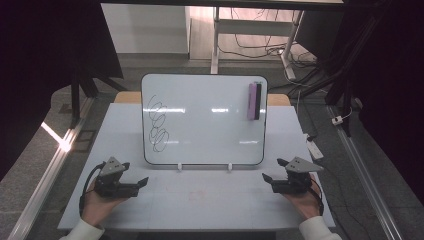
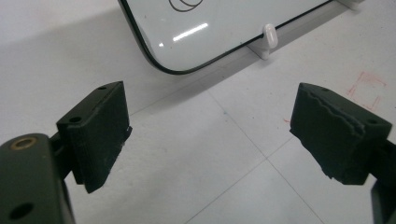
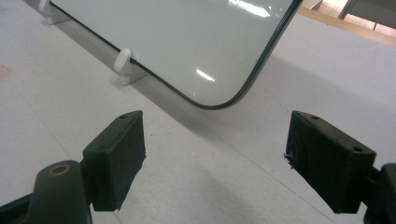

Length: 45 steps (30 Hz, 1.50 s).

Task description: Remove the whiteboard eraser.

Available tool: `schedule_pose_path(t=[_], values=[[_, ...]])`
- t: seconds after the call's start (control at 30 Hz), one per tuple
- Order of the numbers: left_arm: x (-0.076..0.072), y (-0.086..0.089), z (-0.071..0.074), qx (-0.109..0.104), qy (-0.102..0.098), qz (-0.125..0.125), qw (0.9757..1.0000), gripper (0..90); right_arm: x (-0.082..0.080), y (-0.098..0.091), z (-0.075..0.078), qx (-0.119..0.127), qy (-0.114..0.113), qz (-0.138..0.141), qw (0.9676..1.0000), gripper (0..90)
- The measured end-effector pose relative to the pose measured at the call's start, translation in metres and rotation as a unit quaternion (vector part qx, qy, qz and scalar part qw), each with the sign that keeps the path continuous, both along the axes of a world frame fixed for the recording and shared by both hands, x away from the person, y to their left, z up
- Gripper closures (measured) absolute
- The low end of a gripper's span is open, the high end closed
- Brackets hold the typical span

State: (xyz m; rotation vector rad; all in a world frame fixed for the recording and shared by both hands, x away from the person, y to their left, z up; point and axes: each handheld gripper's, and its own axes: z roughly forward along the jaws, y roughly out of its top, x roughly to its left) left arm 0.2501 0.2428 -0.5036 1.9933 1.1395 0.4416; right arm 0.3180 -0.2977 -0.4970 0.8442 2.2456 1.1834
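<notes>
Both yr grippers, left point(image 1: 136, 182) & right point(image 1: 272, 180), rest jaws-apart, empty, flanking the propped whiteboard point(image 1: 210, 135), prob. staged to fetch its eraser point(image 1: 254, 101) for the scribbles point(image 1: 158, 123).

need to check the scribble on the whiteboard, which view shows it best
The high view: the whole black scribble sits on the whiteboard's left side. The left gripper view catches just its lowest loop; the right gripper view shows blank board.

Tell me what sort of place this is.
Probably a lab or workshop recording bay: a white table ringed by dark curtains, loose floor cables, and a propped whiteboard with scribbles.
</notes>
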Motion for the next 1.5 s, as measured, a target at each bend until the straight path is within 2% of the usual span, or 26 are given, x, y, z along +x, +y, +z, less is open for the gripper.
schedule_pose_path(t=[0.17, 0.53, 0.9, 1.13, 1.37, 1.5], values=[[0.001, -0.002, -0.002, 0.010, 0.004, 0.000, 0.9999, 13.0, -0.001, 0.000, -0.001, -0.004, -0.004, -0.003, 1.0000, 19.8], [0.001, -0.002, -0.002, 0.010, 0.007, -0.001, 0.9999, 12.7, -0.002, 0.000, -0.002, -0.004, -0.003, -0.011, 0.9999, 20.6], [0.001, -0.002, -0.001, 0.007, 0.009, -0.004, 0.9999, 12.5, -0.004, 0.000, 0.008, 0.008, -0.008, -0.016, 0.9998, 22.1], [0.001, -0.004, -0.001, 0.008, 0.012, -0.005, 0.9999, 12.5, -0.004, 0.003, 0.022, 0.015, -0.023, -0.021, 0.9994, 22.8], [0.002, -0.005, -0.002, 0.010, 0.017, -0.006, 0.9998, 12.5, 0.002, 0.011, 0.051, 0.029, -0.043, -0.033, 0.9981, 24.3], [0.002, -0.005, -0.002, 0.010, 0.017, -0.007, 0.9998, 12.5, 0.011, 0.018, 0.067, 0.034, -0.044, -0.039, 0.9977, 25.3]])
